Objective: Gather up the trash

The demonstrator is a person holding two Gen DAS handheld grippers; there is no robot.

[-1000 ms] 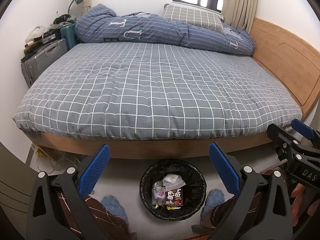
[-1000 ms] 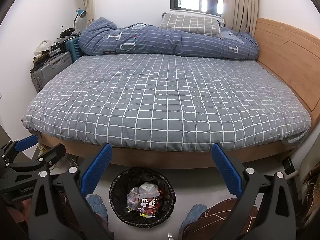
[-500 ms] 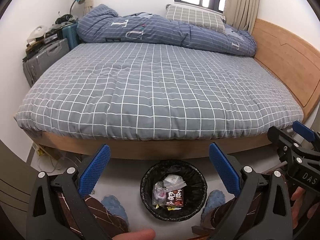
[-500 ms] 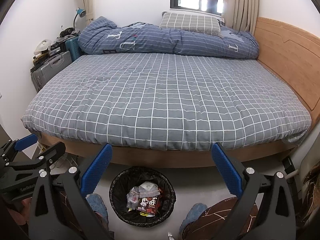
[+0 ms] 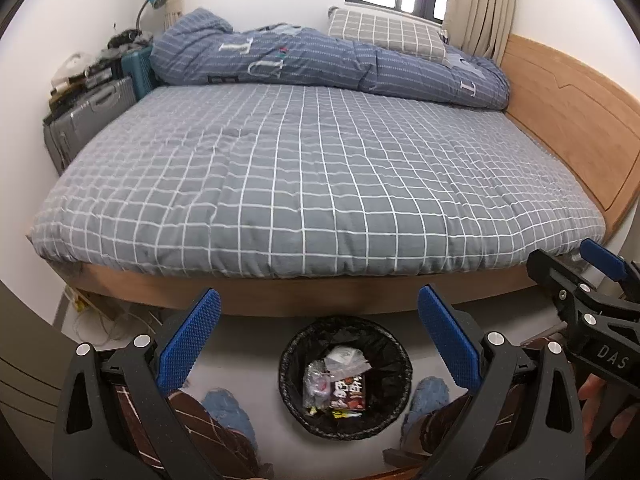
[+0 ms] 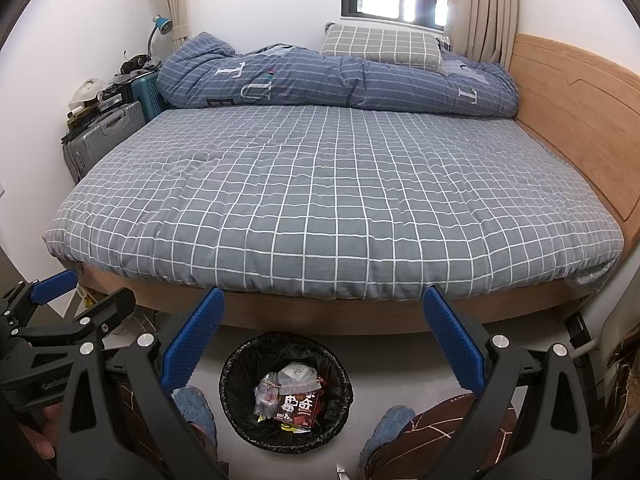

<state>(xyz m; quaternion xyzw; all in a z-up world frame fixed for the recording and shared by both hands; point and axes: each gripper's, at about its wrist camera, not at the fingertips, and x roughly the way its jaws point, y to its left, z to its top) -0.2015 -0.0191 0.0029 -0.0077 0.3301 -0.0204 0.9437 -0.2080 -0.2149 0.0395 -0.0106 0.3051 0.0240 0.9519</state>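
Left wrist view shows my left gripper [image 5: 319,320] spread wide with nothing between its blue pads [image 5: 188,344], held above the floor in front of the bed [image 5: 312,184]. Below it, a round bin with a black liner [image 5: 346,376] stands on the floor just beside the bed's wooden base, and the trash [image 5: 340,386] lies inside it: clear wrappers, a white crumpled piece and a red-and-black packet. My right gripper [image 6: 324,322] is equally wide apart and empty, with the same bin [image 6: 288,392] low between its fingers. I see blue slippers [image 6: 192,404] and brown patterned trouser legs on either side of the bin. A rolled blue quilt [image 6: 340,80] and a checked pillow [image 6: 380,46] sit at the far side of the bed.
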